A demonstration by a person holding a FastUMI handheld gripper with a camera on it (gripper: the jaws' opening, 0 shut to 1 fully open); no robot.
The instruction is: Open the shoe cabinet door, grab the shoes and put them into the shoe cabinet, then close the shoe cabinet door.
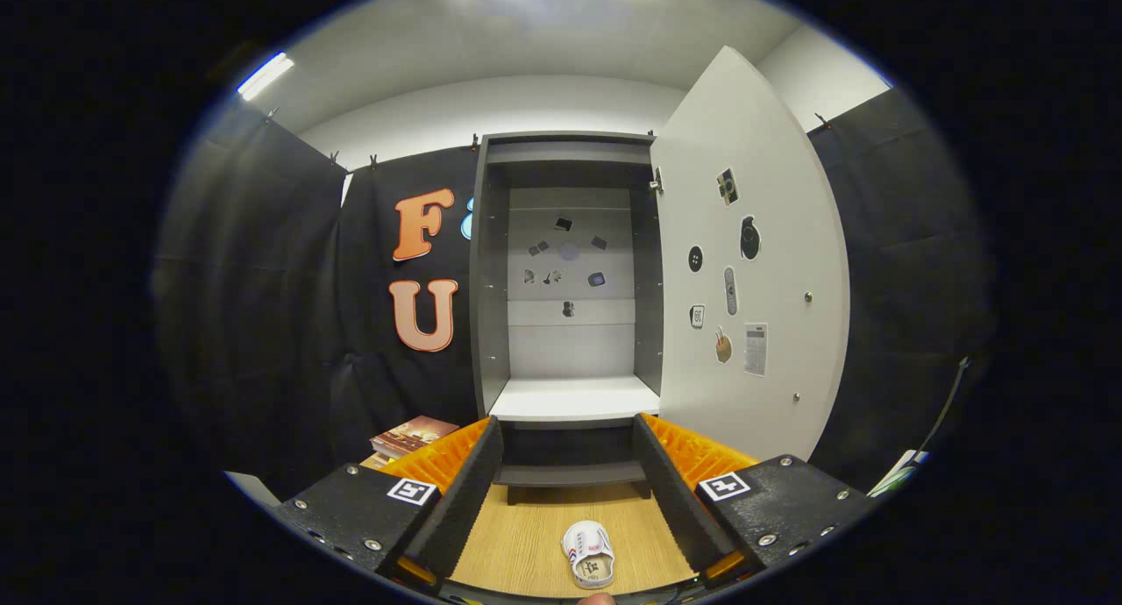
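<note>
**With the door swung wide, the shoe waits between the spread fingers**

While the gripper (568,465) hangs released over the wooden table (526,544), its two ridged black fingers (460,500) stand well apart and touch nothing. A small white shoe (590,552) with red and blue stripes on its side lies on the table between them, at the near end of the gap and apart from both fingers.

Beyond the fingertips, at the far side of the table, stands the grey shoe cabinet (491,272). Its door (754,263) is open, swung out to the right, with stickers scattered over its pale inner face. Inside, a white shelf (574,399) sits low in the cabinet, and a few small stickers dot the back panel above it. To the left of the cabinet, near the left finger, some books (412,434) lie stacked on the table.
</note>
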